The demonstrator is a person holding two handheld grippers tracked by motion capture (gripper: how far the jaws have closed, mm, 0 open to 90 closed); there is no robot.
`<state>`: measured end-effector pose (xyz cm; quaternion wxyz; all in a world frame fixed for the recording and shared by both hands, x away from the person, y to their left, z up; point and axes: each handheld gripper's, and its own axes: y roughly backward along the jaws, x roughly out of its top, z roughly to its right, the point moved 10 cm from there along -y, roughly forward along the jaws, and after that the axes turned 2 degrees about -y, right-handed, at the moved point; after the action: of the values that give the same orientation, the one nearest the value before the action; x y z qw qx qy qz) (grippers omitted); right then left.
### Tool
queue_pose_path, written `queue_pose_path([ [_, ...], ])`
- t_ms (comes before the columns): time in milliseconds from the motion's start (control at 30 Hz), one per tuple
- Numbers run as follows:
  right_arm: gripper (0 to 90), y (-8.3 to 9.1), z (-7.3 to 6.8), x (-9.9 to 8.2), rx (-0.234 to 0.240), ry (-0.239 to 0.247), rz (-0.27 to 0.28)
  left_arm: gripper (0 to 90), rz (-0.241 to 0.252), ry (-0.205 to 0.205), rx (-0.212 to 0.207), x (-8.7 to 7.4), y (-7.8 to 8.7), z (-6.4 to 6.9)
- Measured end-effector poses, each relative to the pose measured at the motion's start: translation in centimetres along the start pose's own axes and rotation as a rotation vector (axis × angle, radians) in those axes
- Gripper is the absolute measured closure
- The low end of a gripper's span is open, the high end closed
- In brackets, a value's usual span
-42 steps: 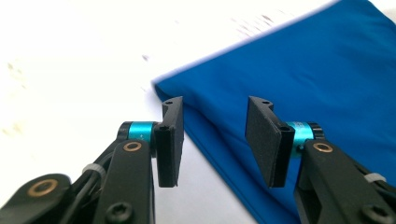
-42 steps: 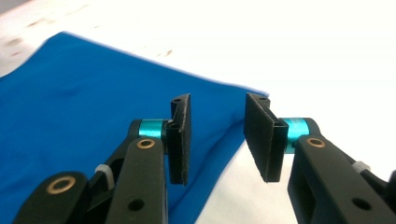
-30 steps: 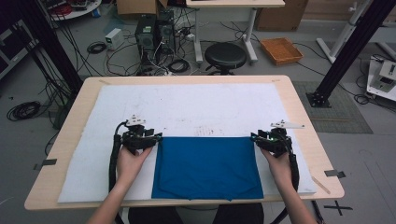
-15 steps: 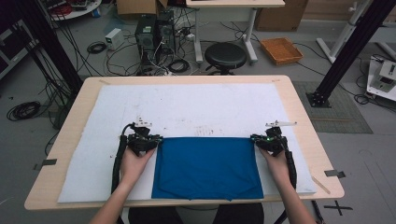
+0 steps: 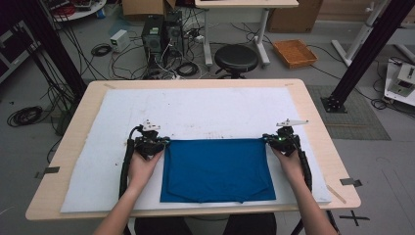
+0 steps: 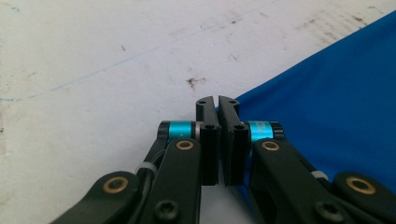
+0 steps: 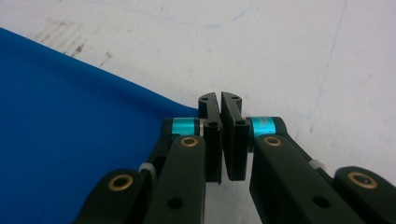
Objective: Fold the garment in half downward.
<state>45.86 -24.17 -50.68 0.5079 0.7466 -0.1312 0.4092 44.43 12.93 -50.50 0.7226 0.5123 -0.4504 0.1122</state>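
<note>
Blue cloth (image 5: 218,169) lies flat on the white mat (image 5: 195,110), toward the mat's near edge and roughly centred between its left and right sides. It looks like a folded garment: straight far edge, and a shallow V of doubled layers along the hem nearest the person.

Left gripper (image 5: 157,142) sits at the cloth's far-left corner, right gripper (image 5: 275,140) at its far-right corner. Each is carried in a hand, the forearms flanking the cloth's side edges.

Left gripper view: jaws have just been closing and now stand pressed nearly together, a thin slit between them. The cloth corner (image 6: 243,100) meets the right-hand jaw at its tip; blue shows low in the slit, so I judge a thin fold is pinched, though the pads hide the contact.

Right gripper view: same picture mirrored. Jaws just closed down to a slit, and the cloth's edge (image 7: 184,108) runs in behind the left-hand jaw. Probably pinched; the bite looks shallow.

Handling, as a judgement:
- Light, thin, fully limp. No stiffness; it will sag between the two corners once lifted.
- Smooth knit look, so likely a bit slippery in a shallow pinch.
- Not fragile.
- Best hold: the two far corners, taken through all layers, hands kept apart to hold the far edge taut.
- Risk: only the top layer caught, letting the fold open.
</note>
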Motion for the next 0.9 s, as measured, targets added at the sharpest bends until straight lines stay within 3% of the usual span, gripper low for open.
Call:
queue_pose_path([
  [167,87.7,-0.9,0.5,1.0,-0.008,0.015,-0.007,86.8,0.014,0.021,0.005,0.5,-0.4,-0.8],
  [267,87.7,-1.3,0.6,1.3,-0.021,0.021,-0.011,86.9,0.011,-0.002,0.018,0.8,-0.6,-1.0],
  [533,84.5,-1.5,1.0,1.5,-0.035,0.020,0.000,85.5,0.034,0.003,0.033,1.3,-0.8,-1.3],
  [633,74.1,-1.0,1.0,1.8,-0.049,0.017,0.024,67.1,0.057,0.019,0.030,1.6,-0.2,-1.4],
  [700,67.6,-0.5,0.9,2.0,-0.041,0.008,0.042,58.5,0.070,0.007,0.023,1.8,0.5,-1.4],
  [733,60.2,0.2,0.8,2.2,-0.037,0.000,0.064,53.3,0.087,0.003,0.028,1.9,0.9,-1.4],
  [900,50.6,2.2,0.1,2.3,-0.015,0.004,0.120,44.4,0.142,-0.042,0.007,1.9,3.6,-0.8],
])
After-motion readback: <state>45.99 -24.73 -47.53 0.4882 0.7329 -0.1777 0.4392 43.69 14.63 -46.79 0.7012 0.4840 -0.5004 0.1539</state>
